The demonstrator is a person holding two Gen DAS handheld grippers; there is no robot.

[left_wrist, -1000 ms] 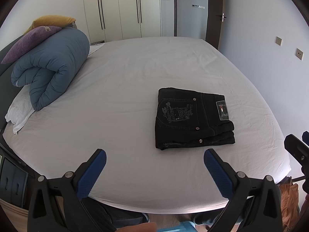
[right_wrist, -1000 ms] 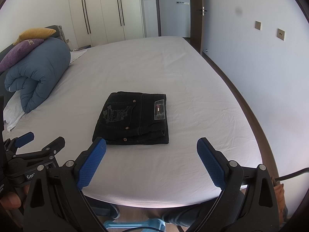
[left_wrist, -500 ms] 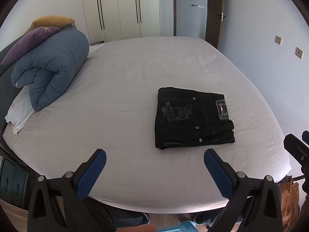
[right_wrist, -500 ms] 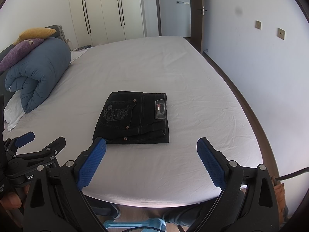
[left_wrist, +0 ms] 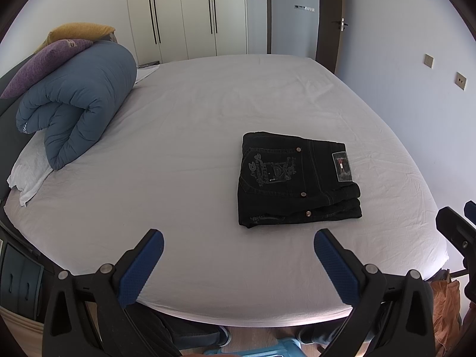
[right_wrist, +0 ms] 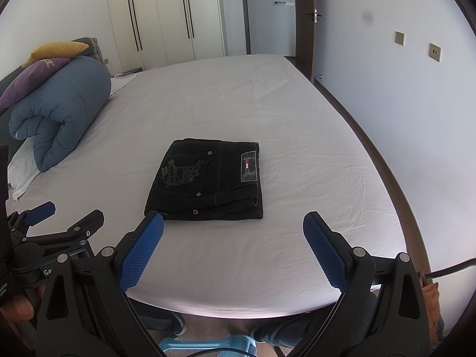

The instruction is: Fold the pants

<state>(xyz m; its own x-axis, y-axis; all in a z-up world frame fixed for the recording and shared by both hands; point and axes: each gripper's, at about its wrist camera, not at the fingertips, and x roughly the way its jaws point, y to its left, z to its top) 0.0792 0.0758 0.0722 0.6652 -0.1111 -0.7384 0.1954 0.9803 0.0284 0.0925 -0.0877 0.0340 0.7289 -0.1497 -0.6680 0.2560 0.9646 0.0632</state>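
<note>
A bright bedroom, tall white wardrobe doors [left_wrist: 184,15] at the back, and a wide bed under a smooth white sheet [left_wrist: 184,154] fills both views. On it, toward the near edge and nearer the wall side, sits the pair of black denim pants [left_wrist: 294,180], stacked into a compact rectangle, back pocket embroidery and the waistband patch facing up. From the right wrist view the pants [right_wrist: 208,181] lie almost dead ahead.

The left gripper [left_wrist: 238,263] hovers over the bed's near edge, its blue-padded fingers [left_wrist: 139,267] spread wide and holding nothing. The right gripper [right_wrist: 233,247] hangs just short of the bundle, fingers [right_wrist: 324,253] also parted and empty; one pad's tip lines up with the near left corner of the pants, though contact is hard to judge.

By the look of it, the folding is done and what's left is a tidy-up at most. To finish well: check the layered edges on the near side, where the folds sit slightly stepped, and if squaring them, press down flat rather than pinch, so the stack doesn't slide on the sheet or spring open.

Off to the left, a rolled blue quilted duvet [left_wrist: 77,101] with a purple cushion [left_wrist: 44,62] and a mustard cushion [left_wrist: 80,29] on top, well apart from the work.
</note>
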